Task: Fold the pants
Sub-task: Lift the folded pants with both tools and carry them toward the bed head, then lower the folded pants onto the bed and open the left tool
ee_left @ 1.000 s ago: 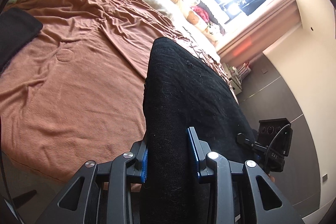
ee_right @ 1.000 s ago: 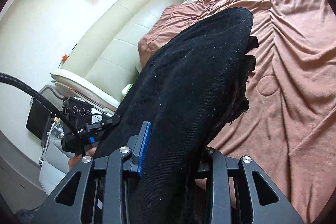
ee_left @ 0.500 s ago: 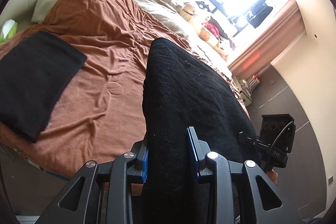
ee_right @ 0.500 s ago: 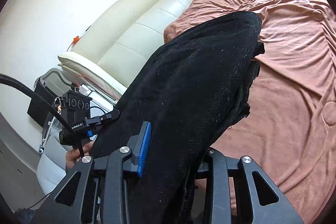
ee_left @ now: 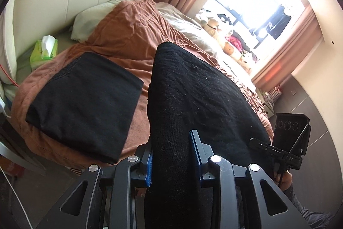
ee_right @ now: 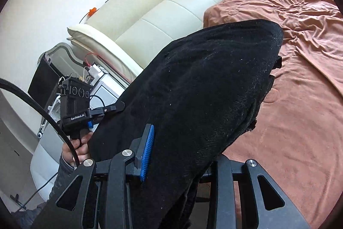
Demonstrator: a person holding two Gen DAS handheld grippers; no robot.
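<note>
Black folded pants (ee_left: 193,100) hang between my two grippers, lifted above the bed. My left gripper (ee_left: 173,156) is shut on one end of them, blue pads pressed on the cloth. My right gripper (ee_right: 178,153) is shut on the other end of the same pants (ee_right: 203,89); its right finger is hidden by cloth. The right gripper's body (ee_left: 289,138) shows at the right of the left wrist view, the left gripper's body (ee_right: 75,104) at the left of the right wrist view. A second black folded garment (ee_left: 85,104) lies flat on the bed corner.
The bed has a rust-brown cover (ee_left: 128,35) (ee_right: 300,100), a cream padded headboard (ee_right: 160,14) and a pillow (ee_left: 94,16). A green tissue pack (ee_left: 44,50) lies by the headboard. Stuffed toys (ee_left: 225,35) sit by the bright window. A bedside table (ee_right: 64,78) holds cables.
Both grippers have swung with the held pants toward the headboard end. The folded black garment on the bed corner has come fully into the left wrist view.
</note>
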